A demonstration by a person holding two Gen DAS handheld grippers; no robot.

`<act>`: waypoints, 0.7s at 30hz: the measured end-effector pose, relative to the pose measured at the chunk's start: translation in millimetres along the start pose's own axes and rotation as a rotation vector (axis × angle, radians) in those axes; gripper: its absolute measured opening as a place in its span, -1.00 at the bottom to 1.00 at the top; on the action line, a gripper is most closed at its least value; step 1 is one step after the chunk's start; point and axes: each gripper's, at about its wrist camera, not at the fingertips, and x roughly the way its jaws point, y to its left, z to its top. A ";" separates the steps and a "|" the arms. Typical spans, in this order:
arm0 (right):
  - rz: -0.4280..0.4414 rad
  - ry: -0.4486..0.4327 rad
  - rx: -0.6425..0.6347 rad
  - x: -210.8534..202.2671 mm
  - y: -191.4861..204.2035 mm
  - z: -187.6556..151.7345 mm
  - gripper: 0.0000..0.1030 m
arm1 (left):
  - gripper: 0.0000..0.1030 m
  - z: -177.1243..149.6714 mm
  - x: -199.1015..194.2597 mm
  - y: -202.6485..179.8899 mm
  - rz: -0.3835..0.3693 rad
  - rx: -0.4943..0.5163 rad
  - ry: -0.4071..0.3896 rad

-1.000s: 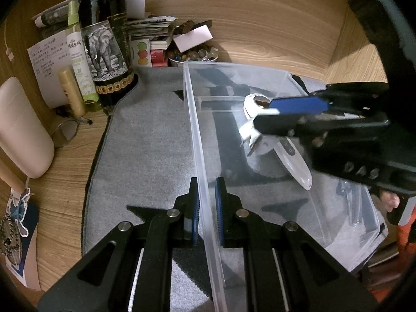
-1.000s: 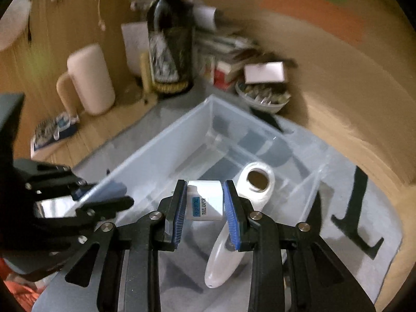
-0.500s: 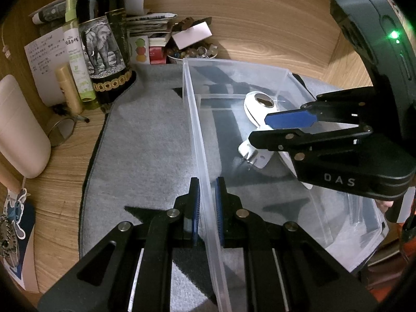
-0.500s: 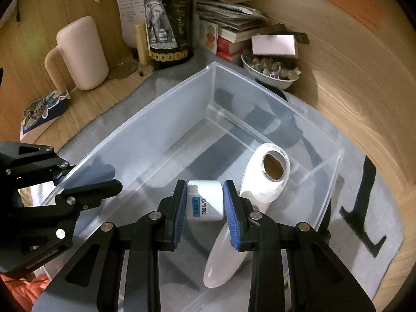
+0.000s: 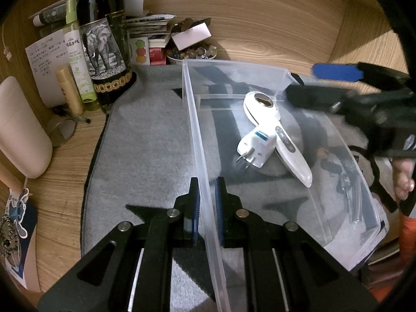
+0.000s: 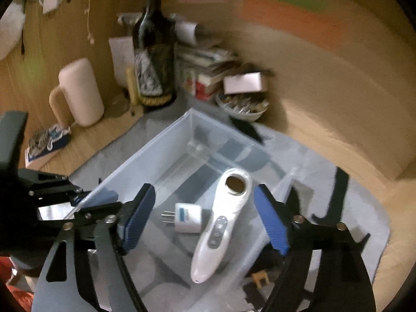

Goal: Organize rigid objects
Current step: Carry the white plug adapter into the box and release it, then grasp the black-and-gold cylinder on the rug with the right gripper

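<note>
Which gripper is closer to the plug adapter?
Right. Right gripper, jaws opening, hangs just above the adapter; left gripper is clamped on the bin wall, farther off.

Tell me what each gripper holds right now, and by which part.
The left gripper is clamped on the clear bin by its near side wall. The right gripper holds nothing: its jaws are opening above the white plug adapter.
</note>
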 end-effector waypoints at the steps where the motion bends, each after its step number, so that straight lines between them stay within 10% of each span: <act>1: -0.011 -0.013 0.010 -5.9 -4.1 -0.6 0.55 | -0.78 -0.1 -0.4 -0.3 0.001 0.000 0.000; 11: -0.137 -0.072 0.118 -44.6 -51.9 -24.9 0.60 | -0.78 -2.8 -3.3 -1.6 0.006 0.003 -0.002; 21: -0.159 0.063 0.212 -14.5 -84.8 -70.5 0.61 | -0.78 -4.7 -3.6 -2.1 0.011 -0.001 0.001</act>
